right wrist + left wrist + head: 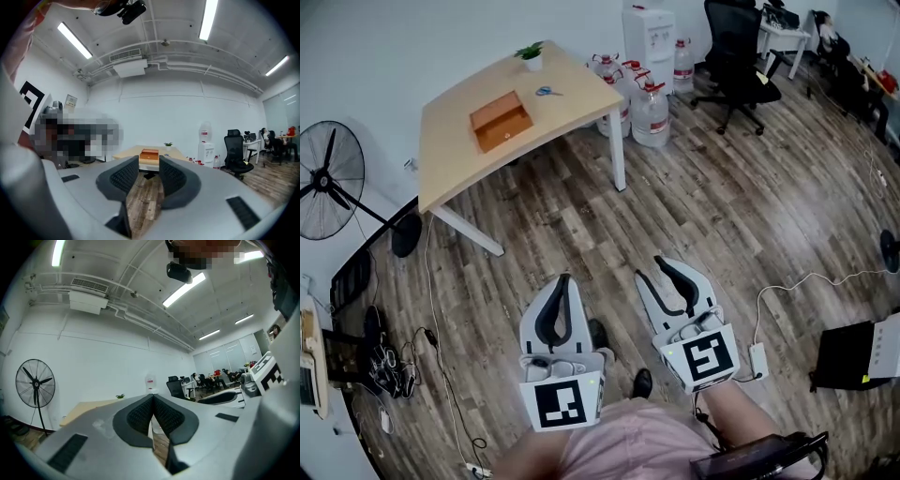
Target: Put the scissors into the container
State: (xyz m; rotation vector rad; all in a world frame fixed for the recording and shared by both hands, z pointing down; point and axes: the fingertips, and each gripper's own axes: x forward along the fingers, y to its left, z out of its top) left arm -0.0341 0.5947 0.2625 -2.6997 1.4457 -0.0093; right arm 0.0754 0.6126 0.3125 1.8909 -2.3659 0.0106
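Blue-handled scissors lie on the far side of a light wooden table, just right of an open wooden box. The box also shows between the jaws in the right gripper view, far off. Both grippers hang low over the wood floor, well short of the table. My left gripper is shut, its pads touching with nothing between them. The right gripper is open and empty.
A small potted plant stands at the table's far corner. Large water bottles and a dispenser sit right of the table, with an office chair beyond. A floor fan stands left. Cables and a power strip lie on the floor.
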